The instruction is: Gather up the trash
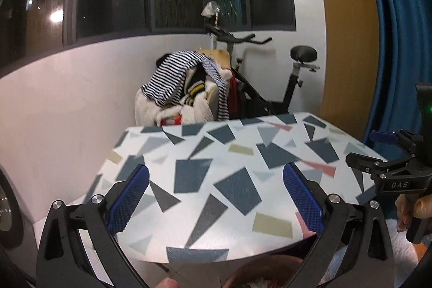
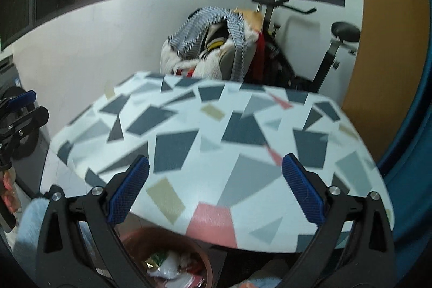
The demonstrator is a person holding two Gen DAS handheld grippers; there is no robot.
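A brown round bin (image 2: 205, 265) stands on the floor below the table's near edge; it holds crumpled white and coloured trash (image 2: 172, 270). Its rim also shows at the bottom of the left wrist view (image 1: 259, 270). My left gripper (image 1: 216, 196) is open and empty above the patterned table (image 1: 216, 153). My right gripper (image 2: 216, 188) is open and empty above the same table (image 2: 216, 131). No trash shows on the tabletop. The right gripper appears at the right edge of the left wrist view (image 1: 388, 169), and the left gripper at the left edge of the right wrist view (image 2: 19, 115).
A chair piled with clothes, a striped shirt on top (image 1: 178, 77), stands behind the table. An exercise bike (image 1: 270, 77) is in the corner under dark windows. A blue curtain (image 1: 397, 31) hangs at the right. A white wall runs along the left.
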